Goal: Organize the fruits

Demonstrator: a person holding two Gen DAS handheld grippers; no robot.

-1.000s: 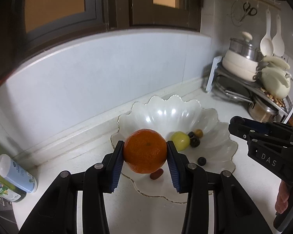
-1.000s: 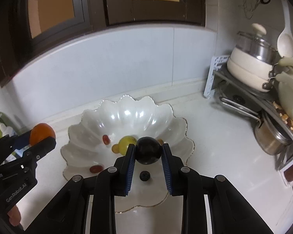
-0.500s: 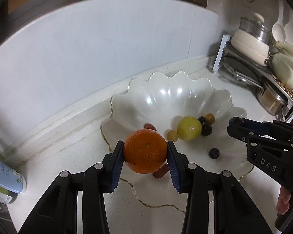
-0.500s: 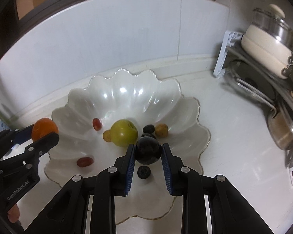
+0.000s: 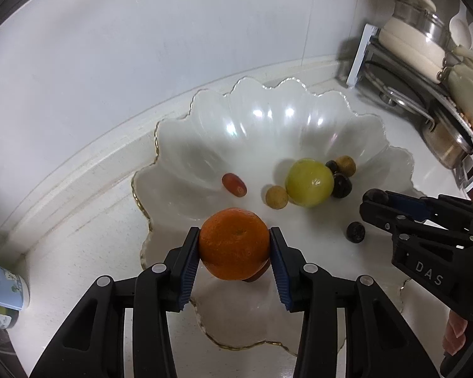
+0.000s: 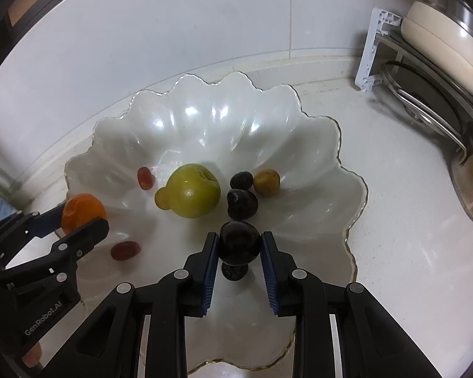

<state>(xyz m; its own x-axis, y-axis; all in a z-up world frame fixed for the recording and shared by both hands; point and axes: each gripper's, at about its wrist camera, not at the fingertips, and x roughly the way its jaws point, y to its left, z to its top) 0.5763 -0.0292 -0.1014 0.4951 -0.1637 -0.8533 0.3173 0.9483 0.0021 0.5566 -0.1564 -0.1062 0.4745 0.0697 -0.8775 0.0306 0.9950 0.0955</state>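
1. Fruits first: a mandarin orange (image 5: 234,247), round with no long axis to speak of, shows its stem dimple toward the camera as it sits clenched between the blue pads of the left gripper (image 5: 235,252), above the near-left edge of the bowl.
2. Over on the other side, the right gripper (image 6: 239,245) is clamped tight on a dark plum (image 6: 239,242), glossy and round, above the near part of the bowl's hollow.
3. Underneath is a white countertop (image 6: 394,189), meeting a pale tiled wall (image 6: 173,31); a dish rack (image 6: 375,50) with a lidded cream pot (image 6: 441,31) and pans stands at the right, and a bottle with a blue label (image 5: 1,286) sits at far left.
4. Now the scalloped white bowl (image 6: 315,145) with its gold rim: inside lie a yellow-green apple (image 6: 194,190), two red grapes (image 6: 146,177) well apart, two tan round fruits (image 6: 267,182) either side of the apple, and several dark fruits (image 6: 242,204), one right below the held plum.
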